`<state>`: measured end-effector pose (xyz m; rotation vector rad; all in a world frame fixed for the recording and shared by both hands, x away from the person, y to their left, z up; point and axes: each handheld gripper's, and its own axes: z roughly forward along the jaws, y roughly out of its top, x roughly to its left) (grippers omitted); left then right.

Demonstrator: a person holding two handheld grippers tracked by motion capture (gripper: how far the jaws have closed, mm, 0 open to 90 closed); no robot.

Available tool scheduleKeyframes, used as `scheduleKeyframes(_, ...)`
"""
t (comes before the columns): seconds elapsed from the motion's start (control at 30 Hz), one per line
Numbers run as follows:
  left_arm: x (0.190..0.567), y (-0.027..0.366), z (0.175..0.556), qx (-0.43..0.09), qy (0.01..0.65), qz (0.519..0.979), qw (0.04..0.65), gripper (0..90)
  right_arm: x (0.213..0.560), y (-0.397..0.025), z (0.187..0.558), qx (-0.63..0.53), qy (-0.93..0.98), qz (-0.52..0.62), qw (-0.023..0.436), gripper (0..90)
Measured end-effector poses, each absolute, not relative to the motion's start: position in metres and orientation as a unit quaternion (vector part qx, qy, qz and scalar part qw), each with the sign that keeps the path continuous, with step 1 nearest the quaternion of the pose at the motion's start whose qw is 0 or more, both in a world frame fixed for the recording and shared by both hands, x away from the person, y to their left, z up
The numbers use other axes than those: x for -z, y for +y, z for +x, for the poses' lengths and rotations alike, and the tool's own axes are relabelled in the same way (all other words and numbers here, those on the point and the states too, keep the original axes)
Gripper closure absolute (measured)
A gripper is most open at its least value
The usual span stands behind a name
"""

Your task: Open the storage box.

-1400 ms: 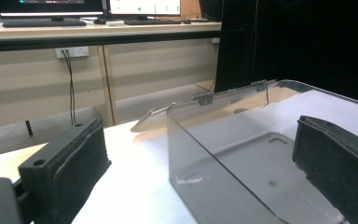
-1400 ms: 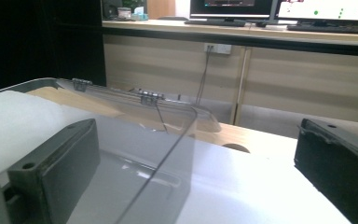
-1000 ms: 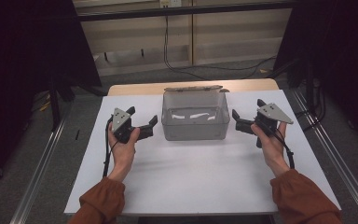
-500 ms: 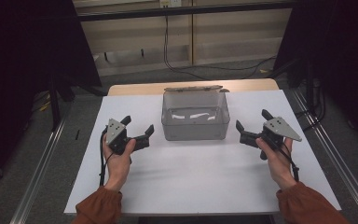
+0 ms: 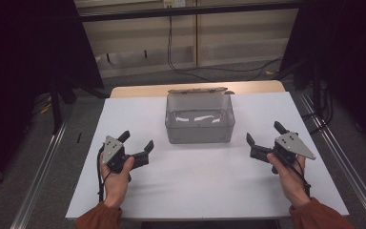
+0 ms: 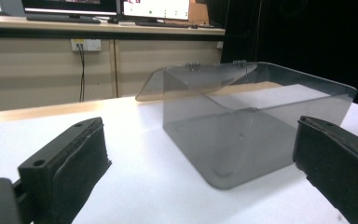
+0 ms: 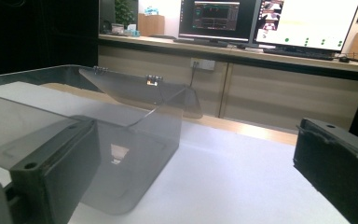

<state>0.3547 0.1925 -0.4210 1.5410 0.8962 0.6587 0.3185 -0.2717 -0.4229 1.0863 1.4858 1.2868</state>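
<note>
You are at a white table [image 5: 209,191] with a two-jaw gripper in each hand, and a clear plastic box [image 5: 199,120] stands on the table ahead of you, toward the far middle. The box is see-through with a grey tint, open at the top, and its hinged lid [image 5: 198,90] is folded back behind its far edge. Your left gripper [image 5: 138,148] sits on the near left of the table, well apart from the box, with its jaws spread wide and holding nothing; they point right and slightly away from you, toward the near left corner of the box. Your right gripper [image 5: 263,141] sits on the near right, also apart from the box, its jaws wide open and empty, pointing left toward the near right corner of the box. In the left gripper view, the two black jaws rise at the bottom left and bottom right, and the box [image 6: 256,121] appears between them, farther off on the white surface. In the right gripper view, the box [image 7: 74,140] lies to the left, partly behind the left jaw, with the lid [image 7: 140,91] raised behind it. Beyond the table in that view, lit monitors [image 7: 270,21] stand on a long counter.
</note>
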Motion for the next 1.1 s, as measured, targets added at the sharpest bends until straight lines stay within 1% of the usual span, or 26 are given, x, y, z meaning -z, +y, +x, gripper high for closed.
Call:
scheduleKeyframes(0.23,0.426,0.201,0.349,-0.283,0.395,0.655,0.578,2.9,0.426,-0.279,0.305,-0.517,0.594,0.439,0.433,0.0)
scheduleKeyframes(0.5,0.431,0.209,0.341,-0.291,0.393,0.664,0.566,2.9,0.430,-0.287,0.291,-0.510,0.593,0.448,0.433,0.0)
scheduleKeyframes(0.87,0.437,0.222,0.330,-0.301,0.406,0.665,0.550,2.9,0.441,-0.302,0.270,-0.492,0.597,0.478,0.416,0.0)
scheduleKeyframes(1.03,0.440,0.224,0.319,-0.304,0.415,0.669,0.537,3.0,0.447,-0.309,0.262,-0.487,0.588,0.492,0.420,0.0)
scheduleKeyframes(1.1,0.438,0.224,0.319,-0.310,0.411,0.664,0.543,2.9,0.445,-0.310,0.261,-0.486,0.584,0.483,0.436,0.0)
